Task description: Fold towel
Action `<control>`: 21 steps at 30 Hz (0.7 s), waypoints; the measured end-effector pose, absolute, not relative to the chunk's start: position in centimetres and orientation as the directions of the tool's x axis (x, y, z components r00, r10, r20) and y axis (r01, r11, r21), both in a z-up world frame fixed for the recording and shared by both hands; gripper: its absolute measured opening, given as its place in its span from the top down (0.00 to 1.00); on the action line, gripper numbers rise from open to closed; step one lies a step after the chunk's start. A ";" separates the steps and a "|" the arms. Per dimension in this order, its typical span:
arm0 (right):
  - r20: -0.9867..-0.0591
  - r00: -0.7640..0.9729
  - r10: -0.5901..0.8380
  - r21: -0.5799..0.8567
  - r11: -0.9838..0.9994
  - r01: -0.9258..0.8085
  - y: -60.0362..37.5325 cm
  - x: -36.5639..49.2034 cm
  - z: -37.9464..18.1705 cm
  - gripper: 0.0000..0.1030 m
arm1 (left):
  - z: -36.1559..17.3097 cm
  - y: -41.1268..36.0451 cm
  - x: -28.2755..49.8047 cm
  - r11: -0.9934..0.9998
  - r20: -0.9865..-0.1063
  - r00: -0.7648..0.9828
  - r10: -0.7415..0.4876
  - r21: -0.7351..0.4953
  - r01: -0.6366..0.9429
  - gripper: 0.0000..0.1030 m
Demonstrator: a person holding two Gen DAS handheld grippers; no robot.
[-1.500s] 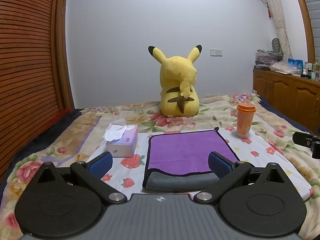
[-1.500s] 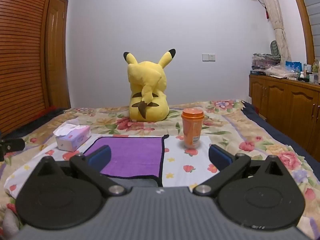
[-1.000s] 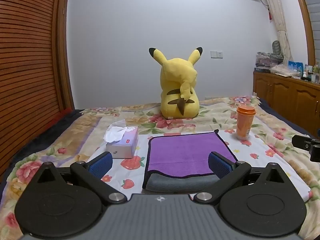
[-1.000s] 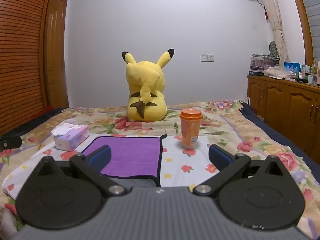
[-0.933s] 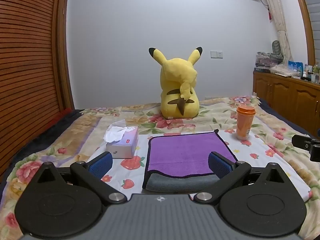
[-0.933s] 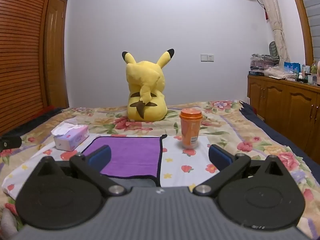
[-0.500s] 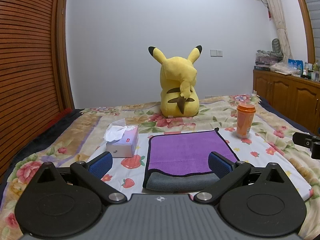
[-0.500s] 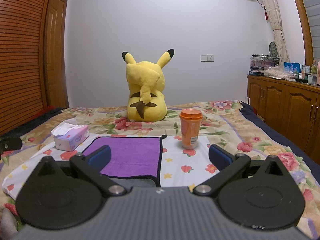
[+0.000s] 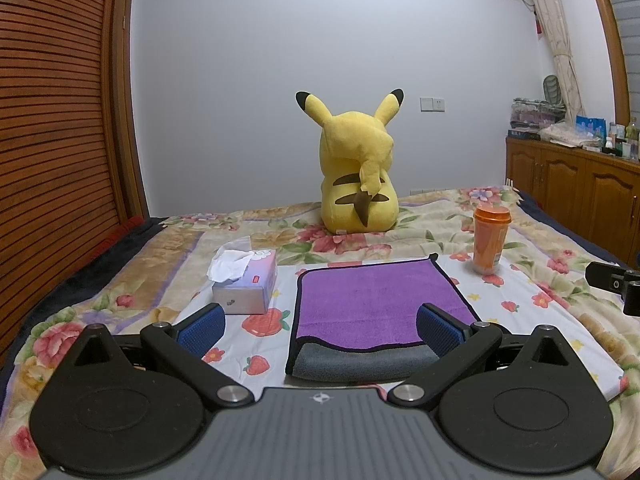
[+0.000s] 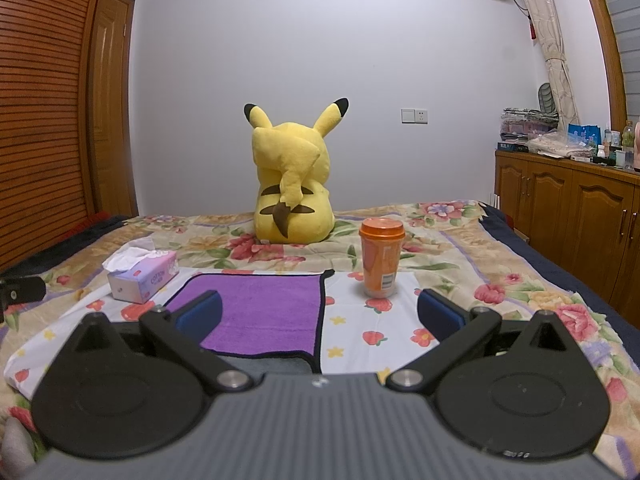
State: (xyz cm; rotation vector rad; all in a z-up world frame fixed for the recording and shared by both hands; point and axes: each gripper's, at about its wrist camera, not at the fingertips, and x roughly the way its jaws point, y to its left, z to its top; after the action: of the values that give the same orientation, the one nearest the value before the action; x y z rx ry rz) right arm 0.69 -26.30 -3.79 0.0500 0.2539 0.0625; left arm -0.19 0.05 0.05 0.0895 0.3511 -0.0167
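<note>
Tissue box (image 10: 145,280): side panel carries small print starting "COTTON", rest too small to read. Orange cup (image 10: 380,258): barcode label, digits illegible. No other legible text in either view.

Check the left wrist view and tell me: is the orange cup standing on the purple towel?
No, the orange cup stands upright on the strawberry-print cloth, right of the purple towel.

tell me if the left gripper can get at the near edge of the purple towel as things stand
Probably yes: the left gripper is open and empty, and the purple towel lies directly ahead with nothing between.
</note>
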 end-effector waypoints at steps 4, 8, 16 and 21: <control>-0.249 0.966 0.068 0.057 0.997 -0.055 -26.3 0.7 -3.8 0.00 | -0.1 0.0 -0.2 0.996 -0.345 0.939 -0.001 0.085 0.032 0.00; -0.249 0.966 0.068 0.056 0.997 -0.055 -26.3 0.7 -3.8 0.00 | -0.3 0.0 -0.2 0.996 -0.347 0.938 -0.002 0.086 0.034 0.00; -0.251 0.966 0.067 0.057 0.997 -0.054 -26.3 0.6 -3.7 0.00 | -0.4 -0.1 -0.3 0.996 -0.348 0.938 -0.002 0.088 0.034 0.00; -0.252 0.966 0.067 0.058 0.997 -0.054 -26.3 0.7 -3.7 0.00 | -0.4 -0.1 -0.2 0.996 -0.348 0.937 -0.002 0.088 0.034 0.00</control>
State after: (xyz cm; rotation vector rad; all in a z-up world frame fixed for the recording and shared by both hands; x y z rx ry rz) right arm 0.66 -26.29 -3.73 0.0504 0.2561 0.0610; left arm -0.22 -0.11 -0.41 0.0936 0.3552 -0.0184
